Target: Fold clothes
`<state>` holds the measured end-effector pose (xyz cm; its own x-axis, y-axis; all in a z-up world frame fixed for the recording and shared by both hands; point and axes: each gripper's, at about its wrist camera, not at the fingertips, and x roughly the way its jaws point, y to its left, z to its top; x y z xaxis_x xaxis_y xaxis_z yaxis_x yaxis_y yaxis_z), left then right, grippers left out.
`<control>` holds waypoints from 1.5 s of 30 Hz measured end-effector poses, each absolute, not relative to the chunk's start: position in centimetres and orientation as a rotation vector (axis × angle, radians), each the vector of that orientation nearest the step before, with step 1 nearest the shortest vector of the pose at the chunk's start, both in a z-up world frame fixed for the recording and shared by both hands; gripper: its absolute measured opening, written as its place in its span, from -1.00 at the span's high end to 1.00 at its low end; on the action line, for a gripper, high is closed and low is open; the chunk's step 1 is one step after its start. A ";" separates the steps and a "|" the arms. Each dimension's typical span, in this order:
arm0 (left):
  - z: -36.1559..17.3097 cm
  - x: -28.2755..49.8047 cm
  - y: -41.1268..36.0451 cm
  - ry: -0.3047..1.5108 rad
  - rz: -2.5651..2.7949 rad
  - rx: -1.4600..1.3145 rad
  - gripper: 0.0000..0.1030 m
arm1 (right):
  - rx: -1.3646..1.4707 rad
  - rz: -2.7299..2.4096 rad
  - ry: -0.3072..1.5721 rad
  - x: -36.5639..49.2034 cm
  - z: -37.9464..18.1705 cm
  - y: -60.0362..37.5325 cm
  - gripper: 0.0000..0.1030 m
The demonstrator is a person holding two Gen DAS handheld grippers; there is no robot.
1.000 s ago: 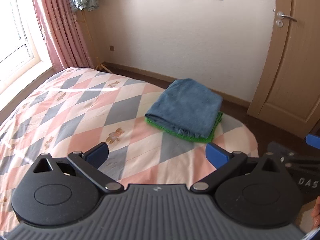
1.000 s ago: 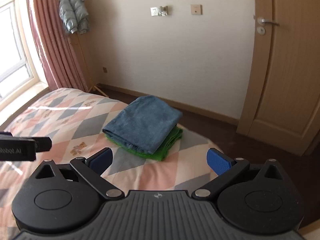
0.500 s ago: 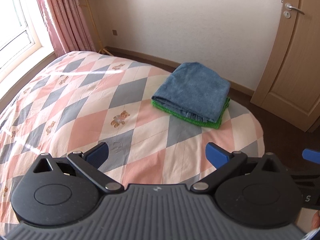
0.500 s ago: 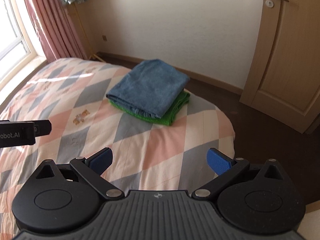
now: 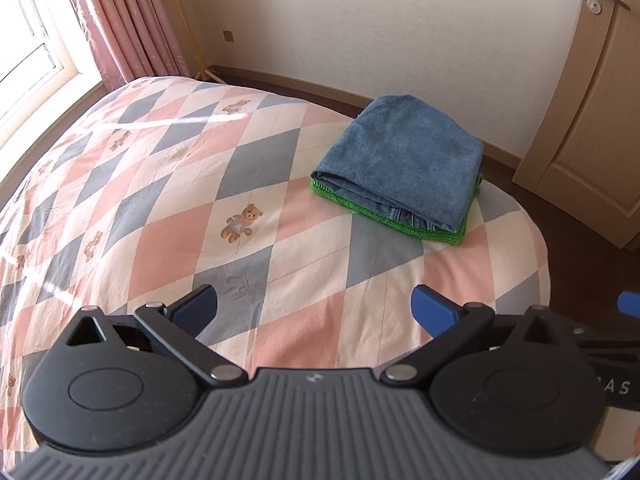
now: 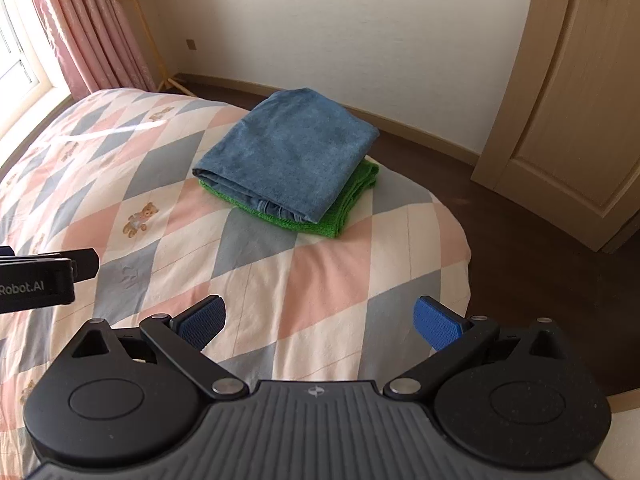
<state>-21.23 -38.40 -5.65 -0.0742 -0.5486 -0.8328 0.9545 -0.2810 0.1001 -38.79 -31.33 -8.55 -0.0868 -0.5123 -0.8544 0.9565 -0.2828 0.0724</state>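
The left gripper (image 5: 314,308) has its two blue-tipped fingers (image 5: 196,310) spread wide apart, and there is nothing between them. It hangs over the bed (image 5: 160,208) and touches no cloth. The right gripper (image 6: 320,320) looks the same: its fingers (image 6: 436,326) are wide apart and hold nothing, and it also hangs above the bed without touching it. The bed has a cover with pink, grey and white diamonds and little teddy bears. Near the far corner of the bed sits a neat pile of folded clothes. A blue folded cloth (image 5: 404,164) lies on top of a green folded cloth (image 5: 436,232), and only the edges of the green one peek out from under it. The pile is well apart from both grippers. In the right wrist view the blue cloth (image 6: 292,152) and the green cloth (image 6: 348,200) sit straight ahead, and a black part of the left gripper pokes in from the left edge; most of it is cut off. In the left wrist view a bit of the right gripper (image 5: 628,304) shows at the right edge, mostly hidden. A pink curtain (image 5: 120,20) hangs by the window, and a wooden door (image 5: 592,100) stands on the right, cut off at the edge.
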 end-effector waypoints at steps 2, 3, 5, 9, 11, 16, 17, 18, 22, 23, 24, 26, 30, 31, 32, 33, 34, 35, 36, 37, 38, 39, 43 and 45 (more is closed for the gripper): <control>-6.1 -21.4 -39.1 0.596 -1.633 0.976 -0.98 | 0.992 -1.633 0.650 -39.0 -8.8 -32.0 -0.99; -6.3 -21.4 -39.5 0.599 -1.633 0.979 -0.98 | 0.998 -1.630 0.653 -39.1 -9.0 -32.4 -0.99; -6.7 -21.6 -40.2 0.602 -1.635 0.987 -0.98 | 1.015 -1.624 0.657 -39.3 -9.2 -33.0 -0.99; -7.4 -22.2 -41.5 0.604 -1.634 0.995 -0.98 | 1.034 -1.620 0.665 -39.9 -9.7 -34.3 -0.99; -7.7 -22.4 -42.2 0.615 -1.633 0.995 -0.98 | 1.043 -1.618 0.668 -40.2 -10.0 -35.0 -0.99; -8.5 -23.0 -44.1 0.621 -1.629 1.001 -0.98 | 1.063 -1.611 0.676 -40.8 -10.5 -36.7 -0.99; -8.7 -23.2 -44.4 0.620 -1.627 1.004 -0.98 | 1.065 -1.609 0.677 -40.9 -10.6 -37.1 -0.99; -8.8 -23.3 -44.8 0.618 -1.626 1.007 -0.98 | 1.065 -1.607 0.679 -41.0 -10.7 -37.5 -0.99; -9.3 -23.7 -46.2 0.617 -1.624 1.015 -0.98 | 1.067 -1.600 0.686 -41.2 -11.0 -38.9 -0.99; -9.5 -23.8 -46.5 0.617 -1.624 1.016 -0.98 | 1.068 -1.598 0.688 -41.3 -11.1 -39.2 -0.99; -9.6 -23.9 -46.8 0.616 -1.625 1.018 -0.98 | 1.070 -1.596 0.690 -41.4 -11.2 -39.5 -0.99; -9.9 -24.2 -47.3 0.610 -1.626 1.023 -0.98 | 1.072 -1.593 0.696 -41.5 -11.4 -40.0 -0.99; -10.4 -24.8 -48.4 0.606 -1.636 1.035 -0.98 | 1.081 -1.590 0.705 -41.9 -11.9 -41.0 -0.99; -10.6 -24.9 -48.7 0.608 -1.640 1.040 -0.98 | 1.084 -1.590 0.707 -42.0 -12.1 -41.2 -0.99; -10.8 -25.1 -48.9 0.609 -1.642 1.044 -0.98 | 1.086 -1.590 0.709 -42.1 -12.2 -41.4 -0.99; -11.0 -25.2 -49.2 0.611 -1.645 1.047 -0.98 | 1.088 -1.590 0.711 -42.2 -12.3 -41.6 -0.99; -11.2 -25.4 -49.4 0.613 -1.647 1.050 -0.98 | 1.091 -1.590 0.713 -42.4 -12.5 -41.8 -0.99; -11.4 -25.6 -49.6 0.618 -1.650 1.053 -0.98 | 1.094 -1.590 0.715 -42.5 -12.6 -41.9 -0.99; -11.6 -25.7 -49.9 0.626 -1.653 1.055 -0.98 | 1.095 -1.590 0.716 -42.6 -12.6 -42.0 -0.99; -11.8 -25.8 -50.2 0.634 -1.656 1.057 -0.98 | 1.096 -1.590 0.717 -42.7 -12.7 -42.1 -0.99; -12.0 -26.0 -50.4 0.642 -1.659 1.059 -0.98 | 1.097 -1.592 0.719 -42.7 -12.8 -42.2 -1.00; -12.2 -26.1 -50.6 0.649 -1.660 1.061 -0.98 | 1.097 -1.593 0.719 -42.8 -12.8 -42.2 -0.99; -12.5 -26.7 -51.0 0.665 -1.671 1.061 -0.98 | 1.094 -1.597 0.718 -43.1 -12.7 -42.1 -0.99; -12.4 -27.0 -51.0 0.669 -1.675 1.058 -0.98 | 1.091 -1.602 0.717 -43.2 -12.5 -41.9 -0.99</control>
<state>-26.96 -51.00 -12.42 -0.1141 -0.4528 -0.8843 0.9373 -0.3442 0.0554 -43.18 -41.88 -12.53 -0.0645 -0.4115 -0.9091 0.9523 -0.2976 0.0672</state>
